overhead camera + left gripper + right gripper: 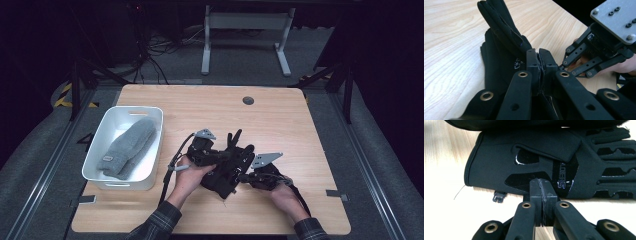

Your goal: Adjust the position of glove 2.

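Black, soft fabric gloves (227, 167) near the surface's (280, 120) front edge: we clamp both tongs (539, 61) (541, 188) on their limp cuffs.

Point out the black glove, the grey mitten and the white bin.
black glove (536, 157), right gripper view, on its palm.
grey mitten (129, 145), high view, on its knit middle.
white bin (106, 123), high view, on its left wall.

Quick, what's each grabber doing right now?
Left gripper: closed, pinching the black glove.
Right gripper: jaws together; whether it grips the glove cannot be told.
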Demonstrator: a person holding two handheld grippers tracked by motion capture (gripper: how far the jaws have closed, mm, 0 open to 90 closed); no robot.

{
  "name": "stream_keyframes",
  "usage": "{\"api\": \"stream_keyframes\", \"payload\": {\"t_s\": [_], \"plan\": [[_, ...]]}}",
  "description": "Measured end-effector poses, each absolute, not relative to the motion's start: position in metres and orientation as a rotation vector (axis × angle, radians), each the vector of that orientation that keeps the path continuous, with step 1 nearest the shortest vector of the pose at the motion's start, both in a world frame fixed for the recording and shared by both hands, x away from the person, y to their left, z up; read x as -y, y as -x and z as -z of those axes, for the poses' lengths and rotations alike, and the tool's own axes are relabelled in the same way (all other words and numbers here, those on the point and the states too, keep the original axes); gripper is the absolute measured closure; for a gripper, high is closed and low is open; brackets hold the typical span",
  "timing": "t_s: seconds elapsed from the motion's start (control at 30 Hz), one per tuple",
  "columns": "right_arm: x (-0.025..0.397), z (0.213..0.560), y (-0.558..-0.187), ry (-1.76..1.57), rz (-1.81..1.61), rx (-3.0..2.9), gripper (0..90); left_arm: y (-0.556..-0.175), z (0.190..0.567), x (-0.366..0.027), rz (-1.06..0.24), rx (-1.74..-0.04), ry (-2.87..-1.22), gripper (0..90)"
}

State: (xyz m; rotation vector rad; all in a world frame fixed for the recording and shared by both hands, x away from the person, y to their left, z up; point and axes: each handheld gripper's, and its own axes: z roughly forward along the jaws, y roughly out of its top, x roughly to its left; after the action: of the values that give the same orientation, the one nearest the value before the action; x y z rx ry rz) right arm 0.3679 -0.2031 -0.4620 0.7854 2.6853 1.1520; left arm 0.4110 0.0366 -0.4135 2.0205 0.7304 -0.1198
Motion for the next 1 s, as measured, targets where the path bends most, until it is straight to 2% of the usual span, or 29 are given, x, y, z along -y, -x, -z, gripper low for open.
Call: {"api": "stream_keyframes", "payload": {"t_s": [0.6,0.8,1.0], "plan": [[0.213,0.457,-0.368,-0.801,-1.154,-2.640,89.3,-0.406,0.427,-0.021,0.145,-0.704,-2.059,87.1],[0.237,0.452,-0.374,-0.881,-1.170,-2.557,81.9,-0.405,0.432,-0.017,0.152,-0.696,-2.064,85.6],[0.262,0.448,-0.376,-0.949,-1.156,-2.461,70.1,-0.403,0.429,-0.017,0.121,-0.689,-2.062,75.7]]}}
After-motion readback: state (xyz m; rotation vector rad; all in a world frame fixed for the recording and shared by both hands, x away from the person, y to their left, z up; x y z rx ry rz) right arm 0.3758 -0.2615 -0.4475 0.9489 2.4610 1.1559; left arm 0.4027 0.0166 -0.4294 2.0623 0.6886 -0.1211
